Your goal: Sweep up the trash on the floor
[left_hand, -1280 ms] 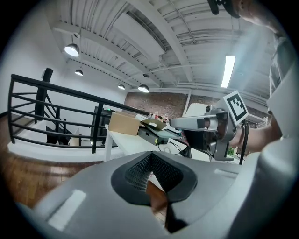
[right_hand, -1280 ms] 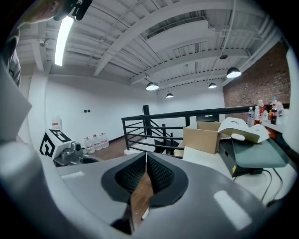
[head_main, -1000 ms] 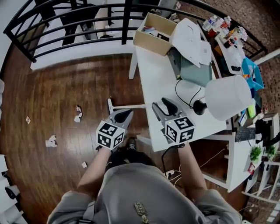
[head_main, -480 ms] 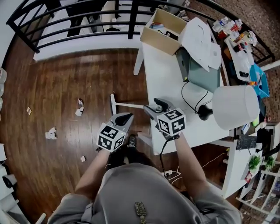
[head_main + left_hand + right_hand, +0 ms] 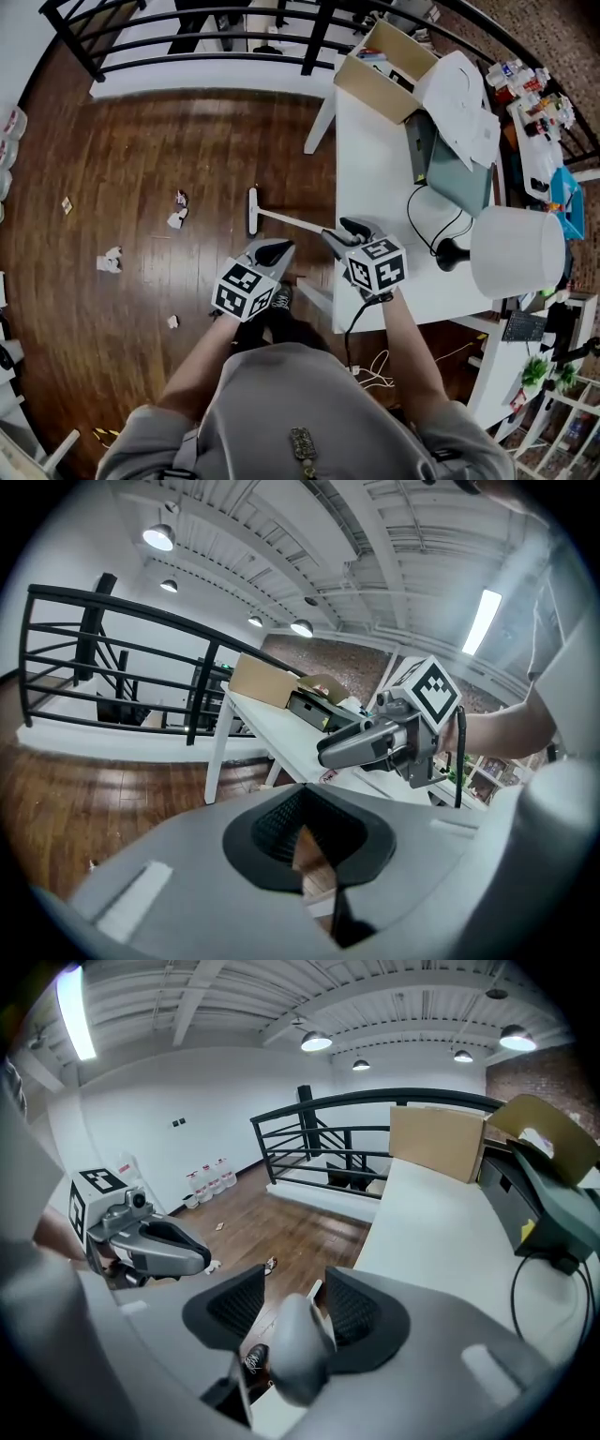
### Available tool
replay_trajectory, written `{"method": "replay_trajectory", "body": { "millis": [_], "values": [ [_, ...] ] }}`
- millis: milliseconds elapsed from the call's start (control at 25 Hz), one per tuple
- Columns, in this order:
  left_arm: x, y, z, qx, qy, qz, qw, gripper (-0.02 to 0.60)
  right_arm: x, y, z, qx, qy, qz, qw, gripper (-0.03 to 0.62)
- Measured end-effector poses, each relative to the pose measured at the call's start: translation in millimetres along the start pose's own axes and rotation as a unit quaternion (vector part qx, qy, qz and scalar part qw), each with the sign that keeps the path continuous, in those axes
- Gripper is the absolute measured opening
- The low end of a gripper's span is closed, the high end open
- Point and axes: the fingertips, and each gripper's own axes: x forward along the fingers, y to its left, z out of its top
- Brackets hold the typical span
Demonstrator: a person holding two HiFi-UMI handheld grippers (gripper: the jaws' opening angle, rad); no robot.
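Observation:
Several crumpled paper scraps lie on the brown wood floor. A broom lies there too, its head on the floor and its white handle running to the table's edge. My right gripper is at that handle's grey end, which sits between the closing jaws; a gap still shows beside one pad. My left gripper hangs shut and empty just left of it, over the floor. Each gripper shows in the other's view: the right gripper and the left gripper.
A white table on the right carries a cardboard box, a printer, cables and a white lamp. A black railing bounds the floor at the back. The person's shoe is under the grippers.
My right gripper has dropped from over the tabletop to the broom handle's end at the table edge. The left gripper sank slightly and stays shut.

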Motion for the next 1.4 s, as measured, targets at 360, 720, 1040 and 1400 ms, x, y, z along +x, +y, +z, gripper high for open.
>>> {"method": "replay_trajectory", "body": {
  "millis": [360,720,1040,1400],
  "values": [
    [1.5,-14.1,-4.4,0.005,0.004,-0.022,0.9997,0.005,-3.0,16.4,-37.4,0.024,0.049,-0.004,0.999,0.196],
    [-14.5,-19.6,-21.8,0.001,0.012,-0.027,0.9996,0.006,-1.4,32.8,-68.3,0.069,0.077,-0.015,0.995,0.196],
    [-17.4,-22.6,-28.6,0.002,0.019,-0.04,0.999,0.006,-12.6,30.0,-85.5,0.078,0.087,-0.059,0.991,0.164],
    [-14.4,-30.3,-29.3,0.009,0.024,-0.056,0.9981,0.006,-14.1,23.1,-89.2,0.078,0.093,-0.09,0.988,0.103]
  ]
}}
